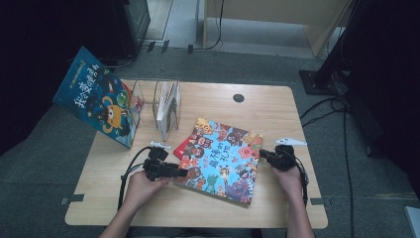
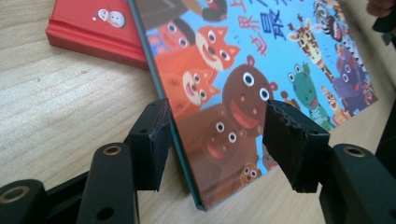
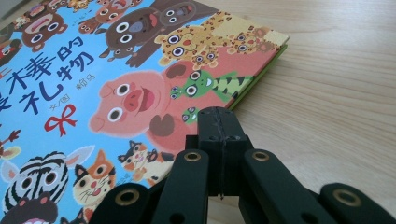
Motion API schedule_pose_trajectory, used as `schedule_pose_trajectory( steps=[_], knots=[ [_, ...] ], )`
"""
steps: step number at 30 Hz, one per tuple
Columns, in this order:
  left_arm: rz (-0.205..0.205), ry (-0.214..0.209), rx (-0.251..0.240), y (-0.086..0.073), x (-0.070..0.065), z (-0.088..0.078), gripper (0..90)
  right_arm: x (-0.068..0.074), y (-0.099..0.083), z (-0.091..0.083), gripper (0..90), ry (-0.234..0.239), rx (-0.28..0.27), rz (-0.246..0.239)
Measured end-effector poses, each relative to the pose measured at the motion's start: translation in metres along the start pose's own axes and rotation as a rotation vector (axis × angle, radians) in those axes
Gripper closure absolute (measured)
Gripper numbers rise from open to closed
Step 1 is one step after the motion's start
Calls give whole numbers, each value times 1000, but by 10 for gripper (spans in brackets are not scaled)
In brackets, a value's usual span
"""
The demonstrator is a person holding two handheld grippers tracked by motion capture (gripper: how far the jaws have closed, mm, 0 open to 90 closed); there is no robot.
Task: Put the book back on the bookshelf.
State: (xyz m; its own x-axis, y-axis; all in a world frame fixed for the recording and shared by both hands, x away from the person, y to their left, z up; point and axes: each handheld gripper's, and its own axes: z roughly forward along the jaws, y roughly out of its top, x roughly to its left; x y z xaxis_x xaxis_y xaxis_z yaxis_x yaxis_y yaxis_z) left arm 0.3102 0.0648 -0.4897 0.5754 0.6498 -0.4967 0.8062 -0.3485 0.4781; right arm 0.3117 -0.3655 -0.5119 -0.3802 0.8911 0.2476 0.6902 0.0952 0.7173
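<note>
A blue picture book (image 1: 223,158) covered in cartoon animals lies in the middle of the wooden table (image 1: 277,109), partly over a red book (image 1: 182,146). My left gripper (image 1: 182,173) is open at the blue book's left edge. In the left gripper view, the left gripper (image 2: 219,126) straddles that edge: one pad (image 2: 154,135) sits beside the spine, the other (image 2: 289,140) over the cover of the blue book (image 2: 280,60). My right gripper (image 1: 262,153) is shut and empty at the book's right edge. In the right gripper view, the right gripper (image 3: 218,114) has its tips against the cover of the book (image 3: 93,70).
A clear upright book rack (image 1: 166,106) with thin white books stands at the back left. Another blue book (image 1: 96,96) leans past the table's left edge. A dark round hole (image 1: 238,98) marks the tabletop at the back. The red book (image 2: 93,23) lies behind my left jaws.
</note>
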Motion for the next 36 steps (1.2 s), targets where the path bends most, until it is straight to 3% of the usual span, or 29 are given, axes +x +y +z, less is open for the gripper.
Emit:
schedule_pose_trajectory(
  steps=[9,17,29,36],
  knots=[
    [-9,6,-9,-6,-1,-1,429,5,6,5,900,16,21,-15],
    [-14,42,11,-6,-2,2,421,10,9,10,900,41,33,-37],
    [-43,32,49,-19,-11,-4,425,18,10,12,900,74,54,-67],
    [-2,73,51,-21,-14,-3,428,21,10,13,900,87,61,-81]
  ],
)
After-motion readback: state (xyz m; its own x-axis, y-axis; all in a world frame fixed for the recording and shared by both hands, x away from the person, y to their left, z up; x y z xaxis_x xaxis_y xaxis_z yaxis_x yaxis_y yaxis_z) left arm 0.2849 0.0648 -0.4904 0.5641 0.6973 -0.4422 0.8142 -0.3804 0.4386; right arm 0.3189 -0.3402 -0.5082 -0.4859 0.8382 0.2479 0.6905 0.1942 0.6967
